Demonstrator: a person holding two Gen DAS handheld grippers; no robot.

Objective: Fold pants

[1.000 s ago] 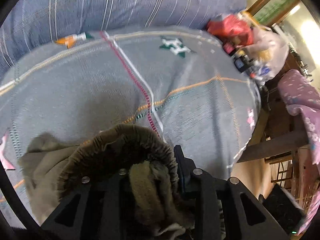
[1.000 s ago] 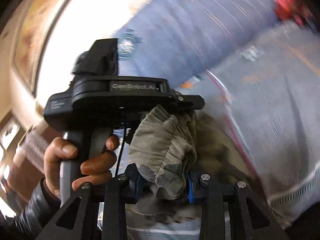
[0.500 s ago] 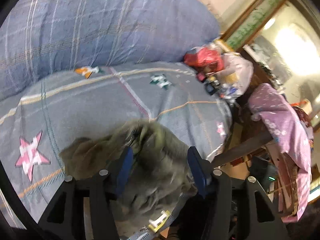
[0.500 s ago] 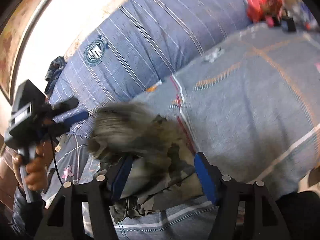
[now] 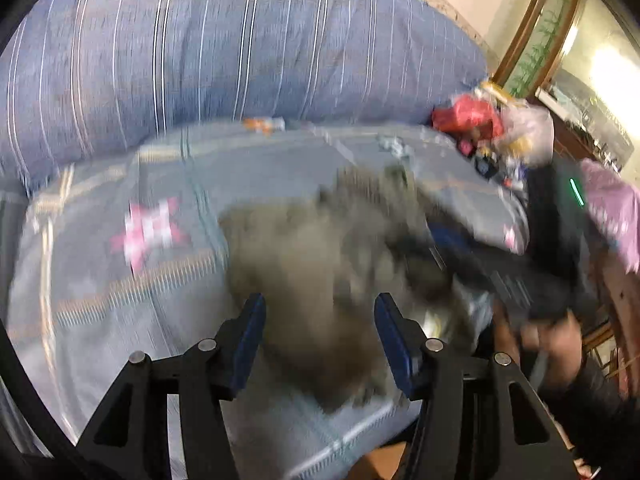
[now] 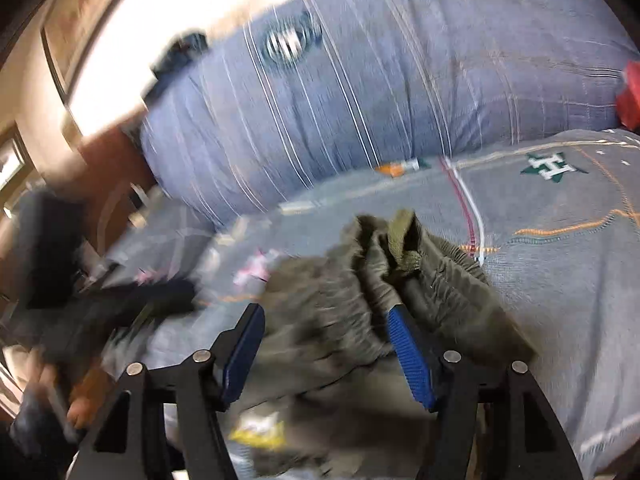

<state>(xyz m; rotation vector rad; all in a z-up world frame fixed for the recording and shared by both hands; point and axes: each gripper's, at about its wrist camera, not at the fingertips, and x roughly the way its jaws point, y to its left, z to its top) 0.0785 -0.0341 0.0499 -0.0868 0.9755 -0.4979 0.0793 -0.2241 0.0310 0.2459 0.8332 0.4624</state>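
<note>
Olive-green pants (image 5: pixel 320 256) lie crumpled on the grey patterned bedspread (image 5: pixel 120 280), blurred in the left wrist view. My left gripper (image 5: pixel 320 308) is open above the near part of the heap, holding nothing. In the right wrist view the pants (image 6: pixel 344 300) lie bunched with the elastic waistband (image 6: pixel 448 264) to the right. My right gripper (image 6: pixel 324 320) is open, its blue pads on either side of the cloth without pinching it. The other gripper shows as a dark blur at each view's edge.
A big blue striped duvet roll (image 5: pixel 200 48) lies along the back of the bed. Red and white bags and small items (image 5: pixel 492 128) sit at the far right corner. A pink cloth (image 5: pixel 612 212) hangs beyond the bed's right edge.
Both grippers opened and let go of the pants, which dropped onto the bedspread. Both grippers have pulled back and apart; the views are blurred by motion.
</note>
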